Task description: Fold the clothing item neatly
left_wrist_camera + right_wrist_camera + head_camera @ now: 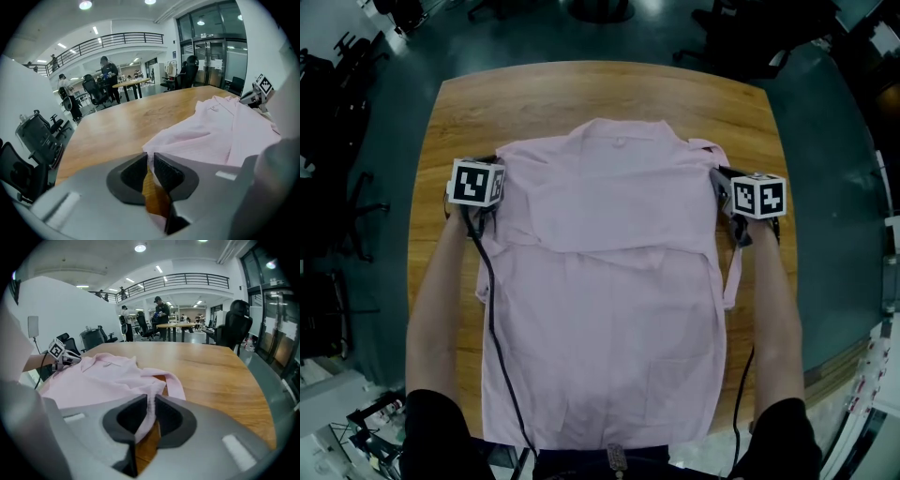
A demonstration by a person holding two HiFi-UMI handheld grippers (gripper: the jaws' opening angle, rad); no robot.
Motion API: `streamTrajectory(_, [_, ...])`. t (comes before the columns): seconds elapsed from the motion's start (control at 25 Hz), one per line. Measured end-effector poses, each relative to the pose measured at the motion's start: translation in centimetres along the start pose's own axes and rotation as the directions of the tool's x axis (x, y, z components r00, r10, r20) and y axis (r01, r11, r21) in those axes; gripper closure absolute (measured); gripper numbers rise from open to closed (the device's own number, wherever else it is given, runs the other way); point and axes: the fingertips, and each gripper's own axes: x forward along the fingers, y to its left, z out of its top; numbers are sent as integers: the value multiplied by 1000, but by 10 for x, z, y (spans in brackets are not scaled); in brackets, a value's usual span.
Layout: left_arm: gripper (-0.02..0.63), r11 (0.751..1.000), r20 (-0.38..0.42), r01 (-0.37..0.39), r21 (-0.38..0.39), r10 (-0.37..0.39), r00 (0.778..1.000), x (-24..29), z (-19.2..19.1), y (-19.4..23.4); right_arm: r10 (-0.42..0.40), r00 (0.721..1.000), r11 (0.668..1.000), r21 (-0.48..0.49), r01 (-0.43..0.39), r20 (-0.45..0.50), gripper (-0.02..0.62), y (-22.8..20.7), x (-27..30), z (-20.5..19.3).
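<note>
A pink shirt [609,309] is gripped at both shoulders on a wooden table [609,94].

At the left, the left gripper [149,160] is set at the shirt's left shoulder edge, and its jaws are nearly closed, with a thin fold of pink cloth pinched between the pads. A black cable [492,319] is trailed from it along the shirt's left side. The shirt is spread flat in the middle of the table, collar [619,131] at the far end and hem toward the person, with a fold line seen across the chest. At the right, the right gripper [151,401] is placed at the right shoulder edge; its jaws are likewise almost together and clamped on a strip of cloth. A sleeve [731,272] is seen just beside it.
</note>
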Motion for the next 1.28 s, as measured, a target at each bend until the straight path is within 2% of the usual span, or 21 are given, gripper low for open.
streamTrajectory(0.12, [500,1000,14,3,-4,-3,1000,-9,4,6,50,998,999,-21,-49,36,541,3,-14,13])
streamTrajectory(0.24, [477,1000,35,-3,-20,3,999,-15,8,7,5,998,1000,-18,-4,55,541,-16,-27,22])
streamTrajectory(0.36, [474,1000,39,-3,-17,4,999,-17,11,0,-50,999,998,-29,50,10,540,-34,-24,12])
streamTrajectory(0.56, [472,1000,40,-2,-10,2,999,-27,7,-11,-94,993,995,-42,91,-75,511,-46,-10,-14])
streamTrajectory(0.6, [472,1000,44,-4,-8,4,999,-28,6,-12,-104,991,994,-44,100,-81,513,-47,-11,-16])
streamTrajectory(0.64, [474,1000,52,-9,-6,10,999,-30,6,-13,-110,990,993,-50,106,-84,562,-47,-12,-17])
streamTrajectory(0.68, [474,1000,62,-19,-3,19,998,-31,6,-13,-112,990,993,-56,107,-84,583,-46,-13,-16])
streamTrajectory(0.76, [474,1000,75,-31,-1,31,997,-35,5,-14,-99,993,994,-58,96,-65,586,-40,-22,-11])
streamTrajectory(0.96, [474,1000,100,-22,15,20,995,-47,9,-22,-30,996,997,-65,35,87,586,1,-80,31])
streamTrajectory(1.08, [474,1000,113,-4,28,1,994,-50,15,-29,36,984,993,-116,-15,177,586,52,-114,60])
streamTrajectory(1.28, [476,998,138,34,55,-42,990,-65,19,-49,159,957,968,-227,-103,241,586,145,-159,86])
